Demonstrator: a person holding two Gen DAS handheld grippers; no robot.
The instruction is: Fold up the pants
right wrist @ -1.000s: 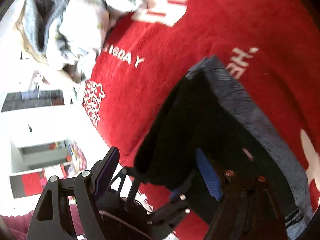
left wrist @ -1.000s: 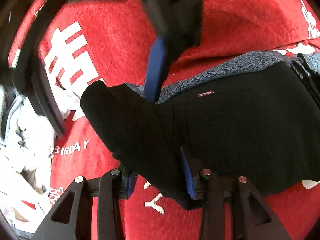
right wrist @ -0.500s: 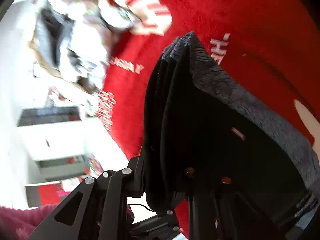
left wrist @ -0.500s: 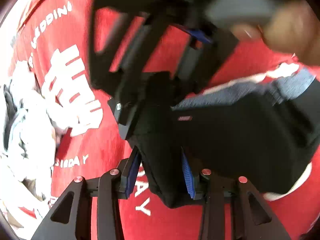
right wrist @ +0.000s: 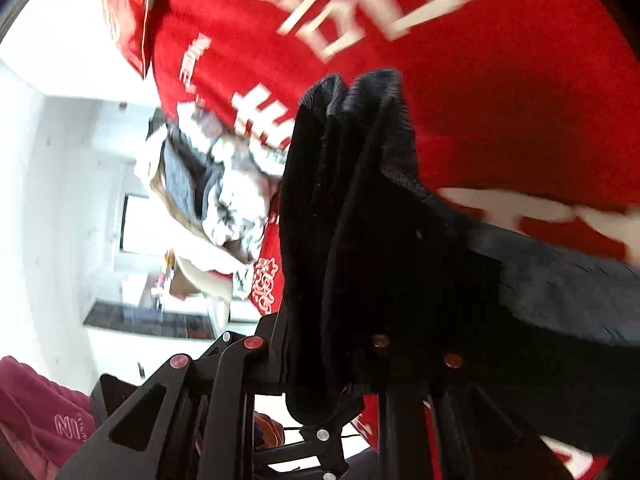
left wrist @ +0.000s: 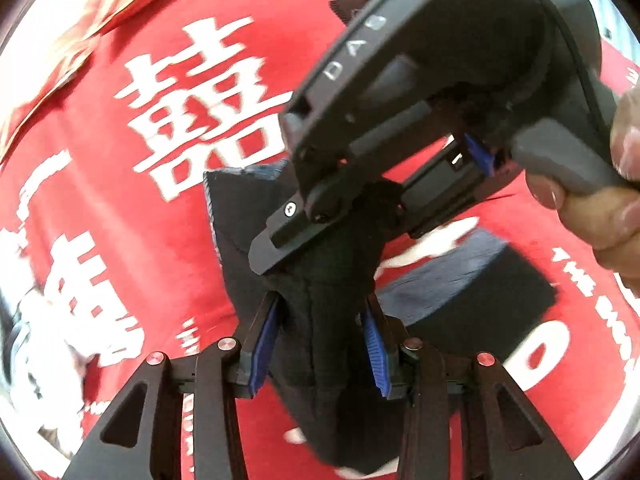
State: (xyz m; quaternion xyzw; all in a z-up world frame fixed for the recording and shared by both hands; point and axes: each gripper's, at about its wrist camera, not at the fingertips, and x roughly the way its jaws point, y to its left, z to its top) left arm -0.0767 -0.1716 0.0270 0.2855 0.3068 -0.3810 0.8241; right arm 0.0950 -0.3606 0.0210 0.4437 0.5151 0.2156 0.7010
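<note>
Black pants (left wrist: 320, 320) hanging bunched over red cloth (left wrist: 120, 208), long axis running away from camera, left gripper (left wrist: 320, 340) clamping folded fabric, right gripper (right wrist: 340, 344) pinching stacked layers, jaws narrow.

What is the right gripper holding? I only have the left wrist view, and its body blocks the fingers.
Observer: In the right wrist view, the right gripper is shut on the black pants. The fabric is bunched in several layers between the fingers.
Operator: How does the rest hang?
Observer: The rest of the fabric trails off to the right, over the red cloth.
Operator: Anything past the cloth's edge?
Observer: A white room with a dark-topped counter.
Operator: Is the person in view?
Observer: Only a maroon sleeve, at lower left.
</note>
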